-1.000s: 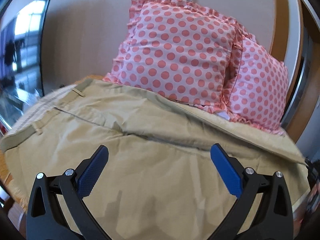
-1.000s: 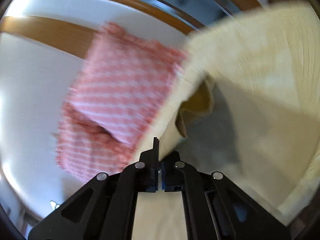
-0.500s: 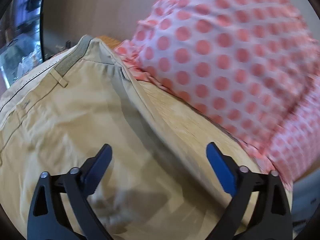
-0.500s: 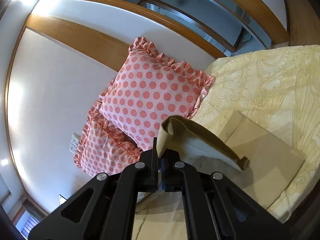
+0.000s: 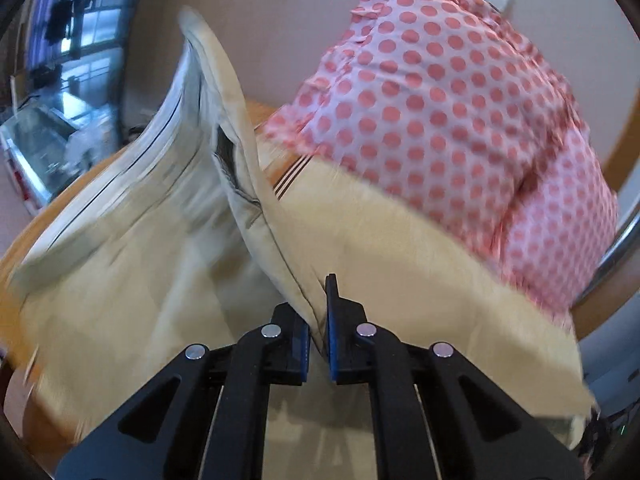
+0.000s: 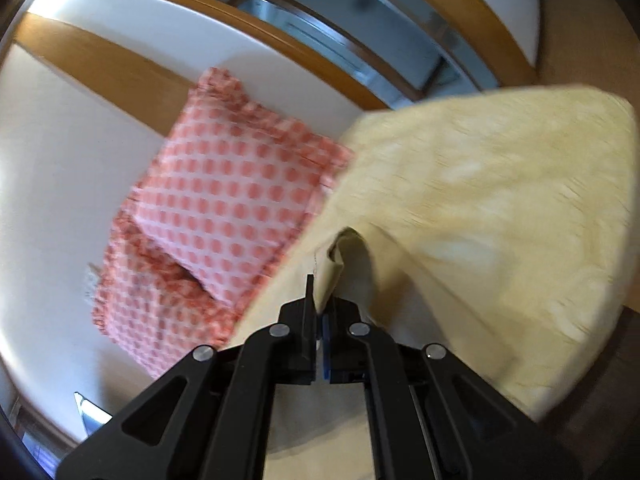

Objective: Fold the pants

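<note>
The khaki pants (image 5: 132, 264) are lifted off the bed. My left gripper (image 5: 318, 340) is shut on a seam edge of the pants near the waist; the waistband and pale lining rise up to the left. My right gripper (image 6: 320, 332) is shut on another edge of the pants (image 6: 340, 256), and the fabric bunches just past the fingertips. Both views are blurred by motion.
Two pink polka-dot pillows (image 5: 460, 120) lean on the wall at the head of the bed; they also show in the right wrist view (image 6: 224, 208). A pale yellow bedspread (image 6: 500, 200) covers the bed. A wooden headboard band (image 6: 100, 64) runs behind. A window (image 5: 60, 60) is at left.
My left gripper was open above the flat pants; it has closed on their edge and lifted it. My right gripper stays shut on the fabric and has swung, with the view shifting.
</note>
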Demonstrator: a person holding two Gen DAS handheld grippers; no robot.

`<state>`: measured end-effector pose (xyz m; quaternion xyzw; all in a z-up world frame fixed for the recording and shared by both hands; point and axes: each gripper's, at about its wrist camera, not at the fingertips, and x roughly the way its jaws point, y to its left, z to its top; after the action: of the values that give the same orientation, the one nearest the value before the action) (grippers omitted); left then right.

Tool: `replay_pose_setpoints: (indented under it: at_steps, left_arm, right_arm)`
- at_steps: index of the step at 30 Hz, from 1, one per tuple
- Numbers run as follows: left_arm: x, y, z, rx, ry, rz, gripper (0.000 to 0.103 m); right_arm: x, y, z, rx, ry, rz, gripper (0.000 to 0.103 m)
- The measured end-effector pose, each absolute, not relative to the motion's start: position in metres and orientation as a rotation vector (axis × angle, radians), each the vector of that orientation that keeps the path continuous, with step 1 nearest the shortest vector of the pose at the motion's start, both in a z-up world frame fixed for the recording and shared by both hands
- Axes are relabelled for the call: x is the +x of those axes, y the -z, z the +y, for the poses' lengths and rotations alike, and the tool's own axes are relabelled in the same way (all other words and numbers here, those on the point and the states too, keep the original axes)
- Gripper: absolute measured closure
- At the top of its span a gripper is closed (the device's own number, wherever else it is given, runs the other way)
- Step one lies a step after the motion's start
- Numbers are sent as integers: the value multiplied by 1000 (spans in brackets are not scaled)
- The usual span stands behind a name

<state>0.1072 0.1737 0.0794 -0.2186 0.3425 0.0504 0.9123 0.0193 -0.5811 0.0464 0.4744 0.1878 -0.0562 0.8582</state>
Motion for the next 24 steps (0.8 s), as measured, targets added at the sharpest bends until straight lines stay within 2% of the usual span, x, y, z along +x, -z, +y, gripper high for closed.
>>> replay_pose_setpoints:
  at_steps: [7, 24]
  left_arm:
    - [35, -28, 169, -446, -150, 766, 97]
    - [8, -15, 162, -406, -130, 732, 97]
  right_arm:
    - [6, -20, -583, 1027, 164, 456, 101]
    - [-18, -17, -579, 960, 301, 524, 101]
